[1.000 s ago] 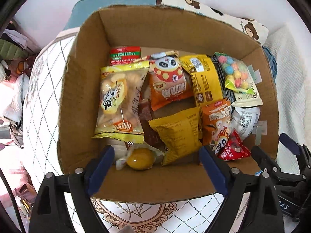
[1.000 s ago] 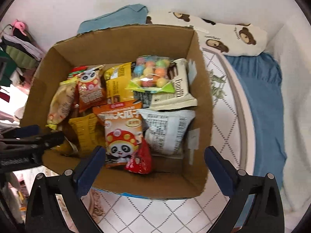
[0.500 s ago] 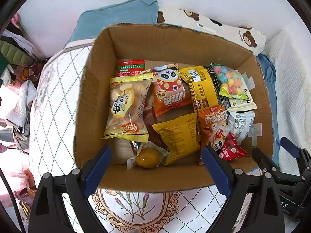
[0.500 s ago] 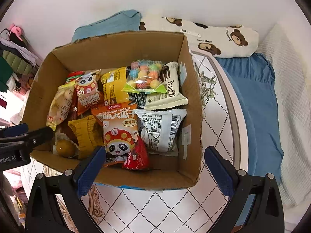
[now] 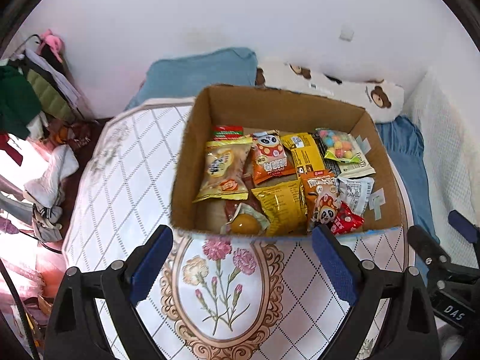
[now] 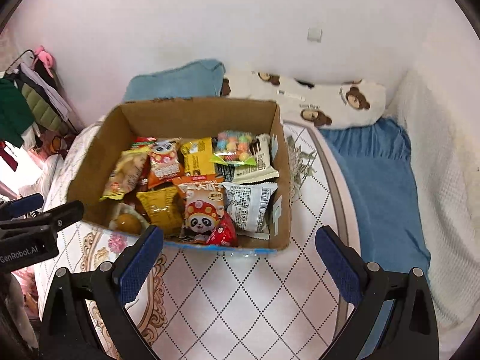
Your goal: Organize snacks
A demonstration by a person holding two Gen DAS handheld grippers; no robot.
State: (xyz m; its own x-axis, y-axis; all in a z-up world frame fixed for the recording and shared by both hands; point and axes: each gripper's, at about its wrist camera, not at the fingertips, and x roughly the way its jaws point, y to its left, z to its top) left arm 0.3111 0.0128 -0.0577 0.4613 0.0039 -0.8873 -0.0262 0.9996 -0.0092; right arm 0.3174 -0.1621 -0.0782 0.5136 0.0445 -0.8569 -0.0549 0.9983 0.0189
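Note:
A cardboard box (image 5: 183, 162) stands on a quilted mat and holds several snack packets: a yellow pastry bag (image 5: 223, 169), an orange panda bag (image 5: 270, 159), a yellow bag (image 5: 280, 207), a candy-ball pack (image 5: 337, 147) and a red packet (image 5: 345, 222). The box also shows in the right wrist view (image 6: 280, 180). My left gripper (image 5: 241, 265) is open and empty, in front of the box's near wall. My right gripper (image 6: 240, 265) is open and empty, back from the box's near right corner.
The white diamond-pattern mat (image 5: 120, 198) with a flower motif lies under the box. A blue pillow (image 6: 180, 81) and a bear-print pillow (image 6: 324, 102) lie behind it. A blue sheet (image 6: 381, 180) is at the right. Clothes (image 5: 33, 96) hang at the left.
Both grippers have pulled back and up from the box, which now looks smaller and farther. More mat shows in front. The snacks have not moved.

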